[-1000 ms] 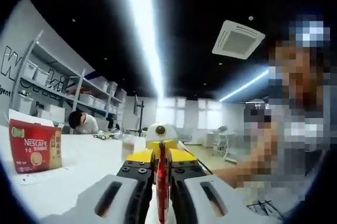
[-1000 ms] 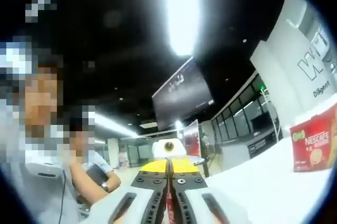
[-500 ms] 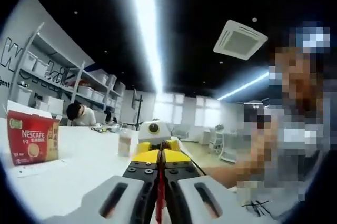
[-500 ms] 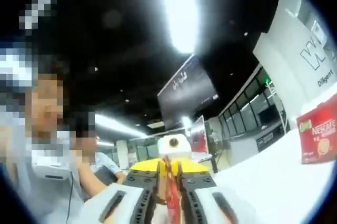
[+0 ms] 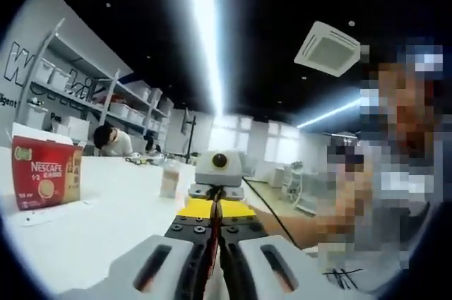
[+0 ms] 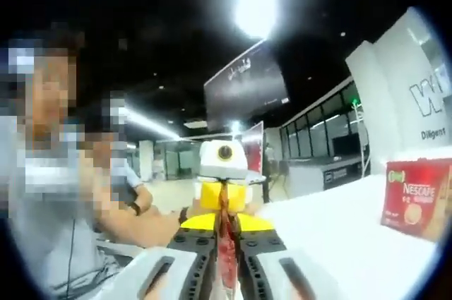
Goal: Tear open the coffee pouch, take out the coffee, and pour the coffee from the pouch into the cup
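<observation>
Two claws face each other, left claw and right claw each pinching one red coffee pouch; one red box and one cup sit on the worktop.

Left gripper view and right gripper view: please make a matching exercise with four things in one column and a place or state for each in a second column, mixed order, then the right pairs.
Things:
1. Nescafe box
2. coffee pouch
3. cup
4. ceiling vent

Places or states:
A. pinched between closed jaws
B. overhead, upper right in the left gripper view
C. red, standing at the table's left edge of the left gripper view
D. pale, standing farther back on the table

Pairs: 1-C, 2-A, 3-D, 4-B
</observation>
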The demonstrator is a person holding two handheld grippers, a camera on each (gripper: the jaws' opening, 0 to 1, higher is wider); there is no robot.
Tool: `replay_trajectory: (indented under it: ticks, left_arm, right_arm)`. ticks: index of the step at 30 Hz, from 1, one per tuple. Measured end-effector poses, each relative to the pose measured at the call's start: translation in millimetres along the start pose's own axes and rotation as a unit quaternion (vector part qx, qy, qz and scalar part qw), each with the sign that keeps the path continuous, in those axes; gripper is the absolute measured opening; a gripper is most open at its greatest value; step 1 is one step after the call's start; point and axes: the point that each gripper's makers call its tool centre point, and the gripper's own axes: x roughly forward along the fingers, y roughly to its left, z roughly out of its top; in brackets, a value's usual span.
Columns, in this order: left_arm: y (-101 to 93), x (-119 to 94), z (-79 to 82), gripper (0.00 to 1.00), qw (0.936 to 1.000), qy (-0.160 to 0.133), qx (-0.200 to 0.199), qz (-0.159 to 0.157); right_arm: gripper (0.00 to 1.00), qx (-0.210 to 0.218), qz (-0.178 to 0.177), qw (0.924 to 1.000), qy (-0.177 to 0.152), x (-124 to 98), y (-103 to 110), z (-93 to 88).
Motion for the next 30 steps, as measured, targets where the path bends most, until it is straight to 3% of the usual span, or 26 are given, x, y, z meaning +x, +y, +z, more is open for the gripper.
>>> replay_trajectory:
  ticks: [7,10,17,20,23,27,30]
  left_arm:
    - [3.9,-1,-0.3,0.03,1.0,0.002,-0.002,0.008]
    - [10.6,-1,0.9,0.03,0.9996,-0.001,-0.002,0.027]
    - [44.2,-9,8.8,0.03,0.9923,-0.024,-0.01,0.121]
    - [54.4,-14,9.2,0.02,0.9881,-0.028,-0.017,0.15]
    - [64.0,-17,10.5,0.02,0.9822,-0.023,-0.008,0.186]
    - [64.3,-17,10.0,0.01,0.971,0.009,0.059,0.231]
    - [65.3,-15,7.8,0.01,0.9501,0.048,0.129,0.28]
  right_arm:
    - [0.03,-0.013,-0.009,0.9998,0.01,0,-4,-0.7]
    - [0.02,-0.008,-0.03,0.9994,0.013,1,-10,-0.6]
    - [0.0,-0.027,-0.149,0.9885,0.008,7,-40,0.7]
    - [0.0,-0.064,-0.21,0.9755,0.013,10,-50,0.2]
    - [0.0,-0.079,-0.24,0.9675,0.017,14,-54,-1.3]
    - [0.0,-0.072,-0.243,0.9671,0.019,13,-57,-2.7]
    - [0.0,-0.067,-0.246,0.9667,0.023,11,-59,-4.2]
